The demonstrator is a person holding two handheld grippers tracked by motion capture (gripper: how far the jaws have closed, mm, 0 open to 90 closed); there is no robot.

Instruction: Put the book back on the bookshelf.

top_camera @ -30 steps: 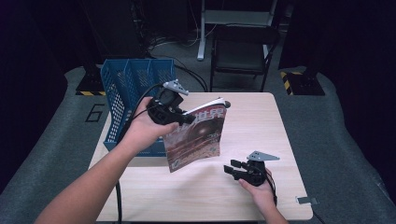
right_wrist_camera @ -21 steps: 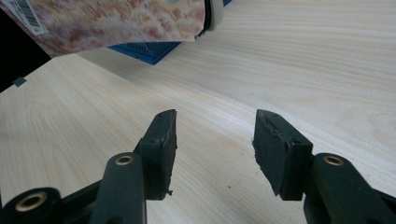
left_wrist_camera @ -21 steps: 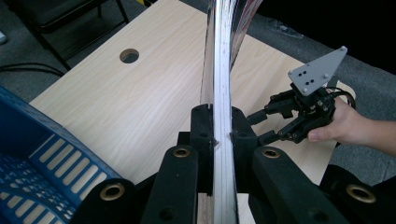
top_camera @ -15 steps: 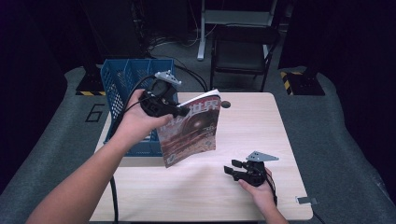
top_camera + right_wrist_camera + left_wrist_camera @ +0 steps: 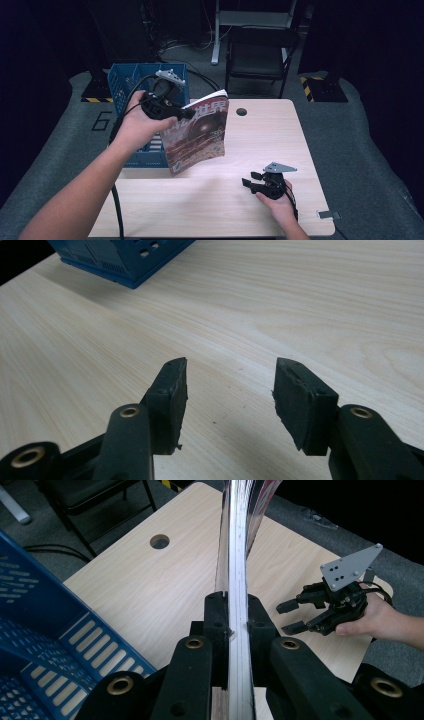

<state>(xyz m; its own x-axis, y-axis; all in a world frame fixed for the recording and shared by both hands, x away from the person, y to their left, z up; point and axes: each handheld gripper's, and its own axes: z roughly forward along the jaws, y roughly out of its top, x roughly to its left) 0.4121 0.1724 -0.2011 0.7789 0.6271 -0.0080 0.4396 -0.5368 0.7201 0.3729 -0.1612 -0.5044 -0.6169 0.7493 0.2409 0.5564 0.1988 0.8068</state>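
Observation:
A magazine [image 5: 197, 132] with a reddish cover hangs upright above the left part of the wooden table [image 5: 265, 135], next to the blue basket [image 5: 122, 82]. My left gripper [image 5: 179, 114] is shut on its upper left edge. In the left gripper view the jaws pinch the magazine's edge [image 5: 239, 540], which rises straight up from my left gripper [image 5: 235, 617]. My right gripper [image 5: 250, 181] rests low over the table's front right, pointing left. Its jaws have just been opening and stand apart with nothing between them, bare wood under my right gripper [image 5: 230, 385].
The slotted blue basket [image 5: 45, 610] stands on the table's left side, with one corner [image 5: 120, 260] in the right gripper view. A round cable hole [image 5: 241, 111] sits near the far edge. A dark chair [image 5: 260, 55] stands beyond the table.
My left hand has carried the magazine up and to the left, closer to the basket. The right hand has stayed in place.

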